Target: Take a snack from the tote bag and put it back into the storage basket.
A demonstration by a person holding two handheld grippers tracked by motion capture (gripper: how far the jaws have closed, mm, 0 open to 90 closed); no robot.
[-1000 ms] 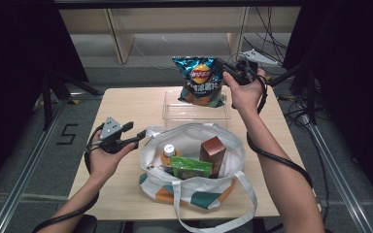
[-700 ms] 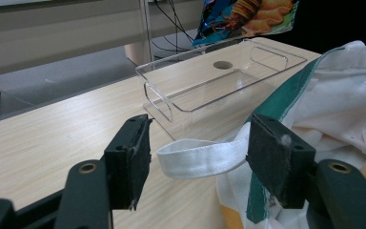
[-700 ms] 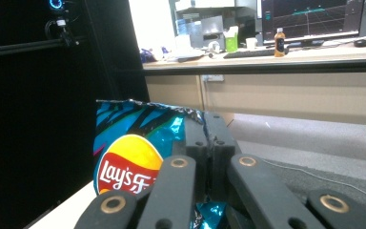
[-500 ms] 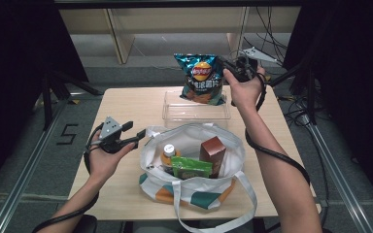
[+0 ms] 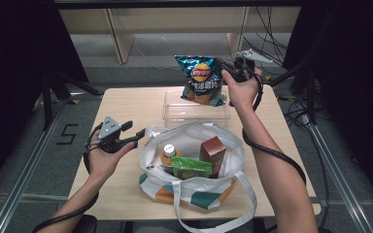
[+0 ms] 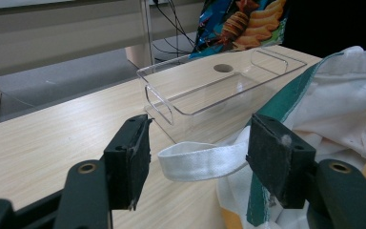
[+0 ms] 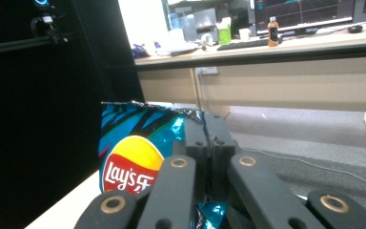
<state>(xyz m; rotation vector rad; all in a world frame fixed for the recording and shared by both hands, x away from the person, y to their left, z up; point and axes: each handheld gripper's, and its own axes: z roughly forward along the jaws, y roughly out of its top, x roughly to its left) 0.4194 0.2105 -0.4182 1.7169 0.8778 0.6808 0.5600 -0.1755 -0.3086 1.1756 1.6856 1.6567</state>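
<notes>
The right gripper [image 5: 227, 73] has its jaws pressed together on the top edge of the chip bag [image 5: 201, 80], pinching the crinkled seam as the right gripper view shows [image 7: 205, 138]; the bag hangs upright from that pinch over the far end of the clear tray [image 5: 194, 114], its lower edge at or just above the tray's far rim. Against the earlier high views the bag sits a little higher and has barely shifted sideways; the lift looks done and the carry towards the tote [image 5: 194, 194] seems about to start, or else a drop into the tray. The left gripper [image 5: 133, 137] has its jaws spread, nothing pressed between them; in its own view a white strap loop [image 6: 200, 160] lies on the bench [image 5: 126, 107] between the two pads, touching neither; this hand has kept its place beside the tote's left rim. Inside the tote stand a bottle [image 5: 168, 153], a brown carton [image 5: 212, 153] and a green packet [image 5: 191, 167]; room remains at the near-left side.
</notes>
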